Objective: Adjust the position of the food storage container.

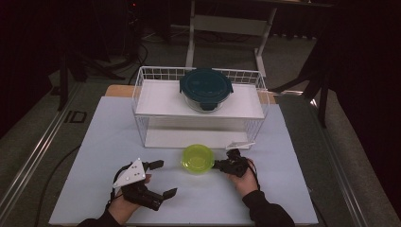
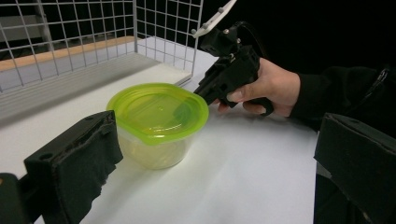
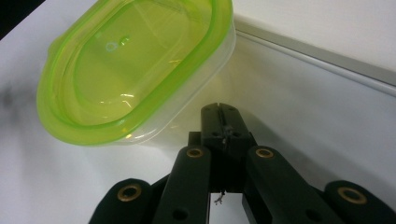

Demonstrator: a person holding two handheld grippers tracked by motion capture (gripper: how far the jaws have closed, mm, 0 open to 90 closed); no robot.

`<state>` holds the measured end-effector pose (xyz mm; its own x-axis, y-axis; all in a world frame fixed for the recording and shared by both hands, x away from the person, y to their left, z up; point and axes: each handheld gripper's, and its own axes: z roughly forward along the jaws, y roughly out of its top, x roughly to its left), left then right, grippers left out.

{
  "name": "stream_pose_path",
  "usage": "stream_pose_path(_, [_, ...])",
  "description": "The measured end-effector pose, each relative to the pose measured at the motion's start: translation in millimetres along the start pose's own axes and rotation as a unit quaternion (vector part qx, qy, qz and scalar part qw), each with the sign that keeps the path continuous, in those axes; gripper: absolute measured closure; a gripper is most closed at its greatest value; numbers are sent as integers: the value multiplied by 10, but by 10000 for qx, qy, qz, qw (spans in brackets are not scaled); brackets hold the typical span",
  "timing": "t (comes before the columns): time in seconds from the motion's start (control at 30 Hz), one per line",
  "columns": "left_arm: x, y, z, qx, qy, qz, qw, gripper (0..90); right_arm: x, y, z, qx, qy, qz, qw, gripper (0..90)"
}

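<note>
Green-lidded container [image 1: 197,159] flanked before the wire rack [image 1: 142,101]: right gripper [image 1: 218,164] closed beside it, left gripper [image 1: 163,178] spread wide.

The table [image 1: 108,142] carries a white wire rack [image 1: 142,118] along its far edge. A green-lidded container [image 1: 197,159] stands on the table near the centre, just before the rack.

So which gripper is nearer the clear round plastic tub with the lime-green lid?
Right gripper: shut, tips at the tub. Left gripper: open, apart from it.
</note>
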<state>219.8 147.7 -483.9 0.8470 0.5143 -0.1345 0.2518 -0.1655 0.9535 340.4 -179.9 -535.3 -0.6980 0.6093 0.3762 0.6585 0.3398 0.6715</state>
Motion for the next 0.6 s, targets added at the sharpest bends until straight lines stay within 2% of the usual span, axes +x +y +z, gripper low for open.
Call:
stream_pose_path(0.23, [7,-2,-4,5,-13,-6,10000,0,58,54,94,12,90,-3,10000,899])
stream_pose_path(0.33, [5,-6,-6,12,-16,8,10000,0,73,66,111,16,51,-45,10000,898])
stream_pose_path(0.6, [15,2,-13,5,33,-50,10000,0,13,52,-10,-35,-168,-32,9998,858])
